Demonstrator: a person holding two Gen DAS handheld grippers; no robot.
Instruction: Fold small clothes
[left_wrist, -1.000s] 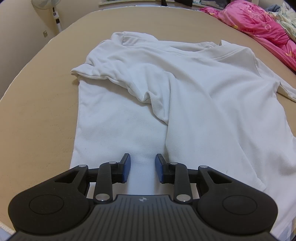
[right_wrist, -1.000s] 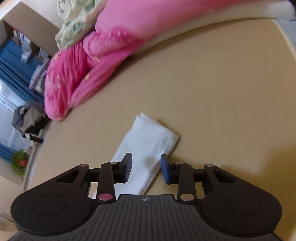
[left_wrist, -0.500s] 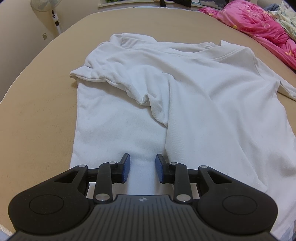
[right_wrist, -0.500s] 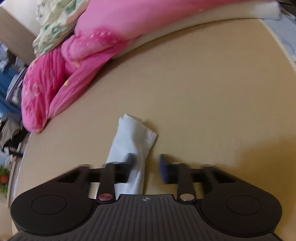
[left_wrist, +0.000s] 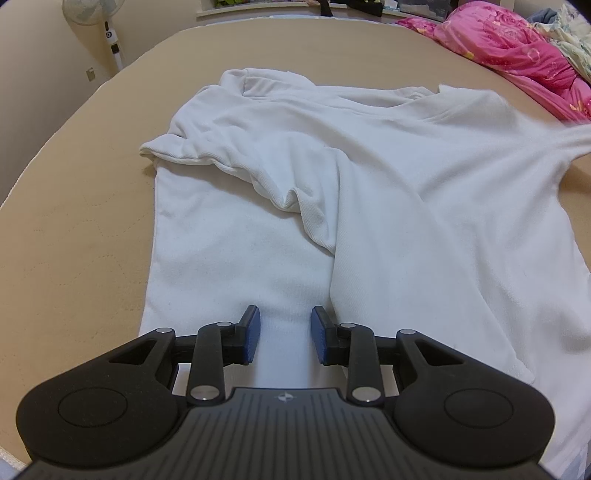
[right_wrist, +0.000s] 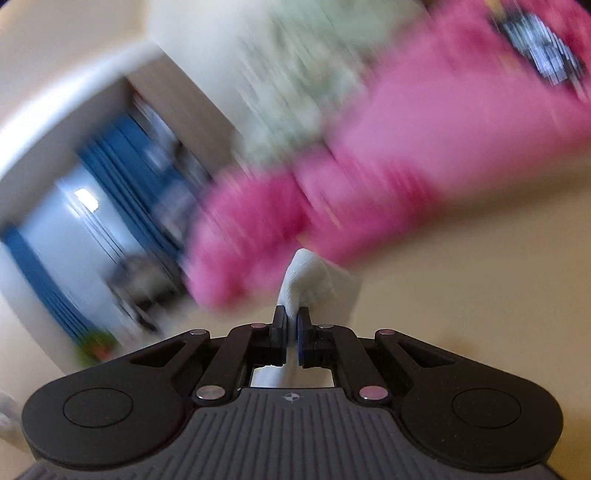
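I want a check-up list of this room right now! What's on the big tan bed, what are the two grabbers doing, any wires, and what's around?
Surface: tan bed top, bare beside the shirt.
Job's things: white shirt spread flat, left sleeve folded over its body; right sleeve pulled up.
Clutter: pink quilt bunched at the far right edge.
Grippers: left gripper jaws apart over the shirt's hem, pinching nothing; right gripper jaws have just closed on the sleeve.
Cables: nothing seen.
Surroundings: standing fan by the wall, blue curtains blurred.
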